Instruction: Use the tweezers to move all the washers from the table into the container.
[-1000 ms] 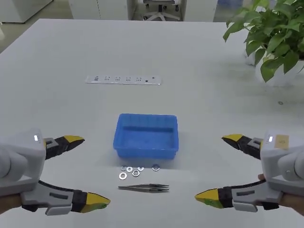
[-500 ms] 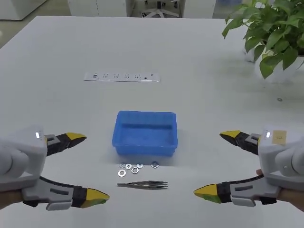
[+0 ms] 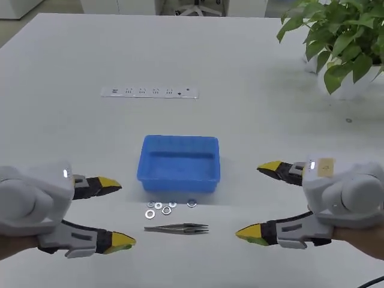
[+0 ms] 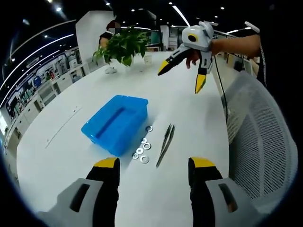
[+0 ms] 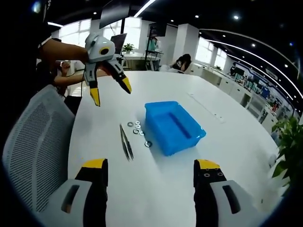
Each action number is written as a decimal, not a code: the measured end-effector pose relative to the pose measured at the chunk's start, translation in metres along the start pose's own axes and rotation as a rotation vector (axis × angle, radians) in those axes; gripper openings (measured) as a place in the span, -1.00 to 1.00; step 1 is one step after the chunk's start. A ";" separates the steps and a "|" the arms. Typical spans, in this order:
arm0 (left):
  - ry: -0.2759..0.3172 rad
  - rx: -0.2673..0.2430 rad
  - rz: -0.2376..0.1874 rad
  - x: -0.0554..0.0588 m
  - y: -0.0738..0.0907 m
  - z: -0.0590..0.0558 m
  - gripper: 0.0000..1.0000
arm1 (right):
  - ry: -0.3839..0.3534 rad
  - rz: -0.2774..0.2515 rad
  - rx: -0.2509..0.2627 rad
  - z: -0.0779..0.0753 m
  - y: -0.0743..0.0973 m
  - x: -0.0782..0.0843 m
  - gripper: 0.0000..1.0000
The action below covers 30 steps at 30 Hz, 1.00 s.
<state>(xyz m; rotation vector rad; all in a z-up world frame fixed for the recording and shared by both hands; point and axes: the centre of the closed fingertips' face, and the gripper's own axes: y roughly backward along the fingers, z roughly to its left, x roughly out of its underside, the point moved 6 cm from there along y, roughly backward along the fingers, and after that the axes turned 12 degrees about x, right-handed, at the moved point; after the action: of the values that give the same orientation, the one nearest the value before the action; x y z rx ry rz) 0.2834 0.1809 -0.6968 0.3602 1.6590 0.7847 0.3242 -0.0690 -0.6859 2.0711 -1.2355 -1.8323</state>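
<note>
A blue container (image 3: 179, 163) sits mid-table, also seen as a blue container (image 4: 116, 123) and blue container (image 5: 173, 125). Several washers (image 3: 161, 208) lie just in front of it, washers (image 4: 143, 149) and washers (image 5: 138, 127). Metal tweezers (image 3: 176, 228) lie nearer me than the washers, tweezers (image 4: 165, 143), tweezers (image 5: 126, 142). My left gripper (image 3: 118, 213) hovers open at the lower left, empty. My right gripper (image 3: 257, 201) hovers open at the lower right, empty. Each appears in the other's view: right gripper (image 4: 182, 75), left gripper (image 5: 110, 93).
A white power strip (image 3: 149, 92) lies beyond the container. A potted plant (image 3: 342, 42) stands at the far right corner. A mesh chair back (image 5: 33, 142) is beside the table's near edge. People sit at desks in the background.
The camera has tilted, shifting the scene up a little. Both grippers have drawn slightly inward toward the tweezers, still open. Washers, tweezers and container lie where they were.
</note>
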 end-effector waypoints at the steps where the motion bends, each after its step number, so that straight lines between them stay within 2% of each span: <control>1: -0.003 0.006 0.004 0.001 -0.002 0.000 0.24 | 0.007 0.001 -0.007 0.001 -0.001 0.000 0.46; 6: -0.026 0.031 0.043 0.005 -0.010 0.002 0.08 | 0.049 0.015 -0.049 0.006 -0.010 -0.001 0.35; 11: -0.041 0.067 0.087 0.009 -0.018 0.002 -0.13 | 0.102 0.036 -0.110 0.014 -0.020 0.000 0.15; 15: -0.054 0.095 0.122 0.013 -0.027 0.002 -0.22 | 0.137 0.045 -0.150 0.021 -0.029 -0.001 0.03; 18: -0.057 0.109 0.134 0.014 -0.031 0.002 -0.31 | 0.170 0.057 -0.175 0.024 -0.036 -0.001 -0.06; 26: -0.072 0.117 0.171 0.019 -0.043 0.009 -0.40 | 0.245 0.099 -0.243 0.034 -0.056 0.003 -0.21; 30: -0.082 0.126 0.190 0.019 -0.048 0.011 -0.43 | 0.253 0.101 -0.267 0.038 -0.063 0.002 -0.30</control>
<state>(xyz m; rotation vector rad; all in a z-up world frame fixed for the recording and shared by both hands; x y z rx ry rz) 0.2974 0.1616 -0.7436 0.6383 1.6165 0.7965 0.3212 -0.0127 -0.7330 1.9786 -0.9556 -1.5386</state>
